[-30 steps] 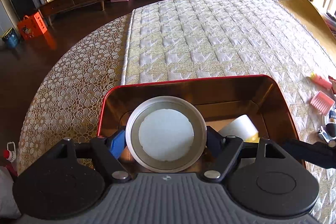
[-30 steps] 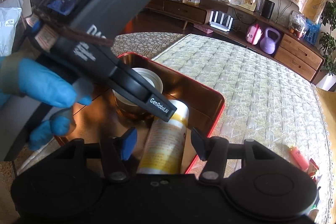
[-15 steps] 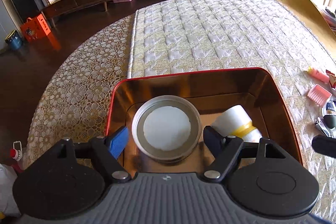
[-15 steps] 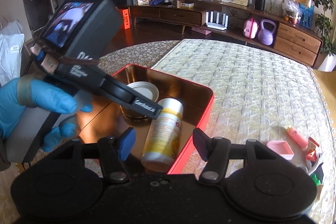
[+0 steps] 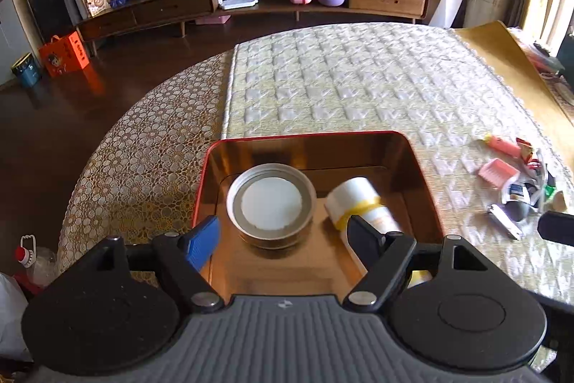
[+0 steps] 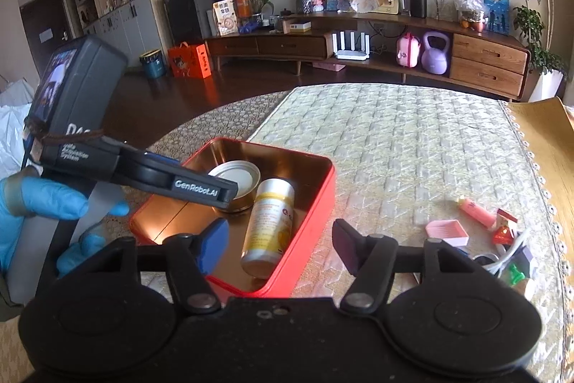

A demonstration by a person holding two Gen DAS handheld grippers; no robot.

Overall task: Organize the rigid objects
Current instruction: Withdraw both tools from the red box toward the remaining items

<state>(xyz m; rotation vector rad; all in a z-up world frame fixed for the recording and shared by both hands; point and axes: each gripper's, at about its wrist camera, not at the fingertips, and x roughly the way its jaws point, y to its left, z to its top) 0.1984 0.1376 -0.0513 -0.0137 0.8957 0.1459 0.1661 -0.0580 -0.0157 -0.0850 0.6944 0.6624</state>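
A red tin box (image 5: 412, 151) (image 6: 324, 200) with a shiny gold inside sits on the quilted table. In it stand a round jar with a white lid (image 5: 271, 201) (image 6: 236, 174) and a yellow-labelled bottle (image 5: 362, 205) (image 6: 269, 227) lying on its side. My left gripper (image 5: 283, 237) is open and empty, raised just above and behind the jar. My right gripper (image 6: 280, 248) is open and empty, raised over the box's near right edge. The left gripper body (image 6: 150, 173) shows in the right wrist view, held by a blue-gloved hand.
A pile of small items lies at the table's right: a pink comb (image 5: 498, 172) (image 6: 447, 232), a pink tube (image 5: 502, 146) (image 6: 475, 209), nail clippers (image 5: 504, 221) and other bits. A lace cloth (image 5: 136, 167) covers the table's left part.
Both grippers have pulled back and up from the box. The left gripper let go of the jar, which now stands in the box; the right left the bottle lying there.
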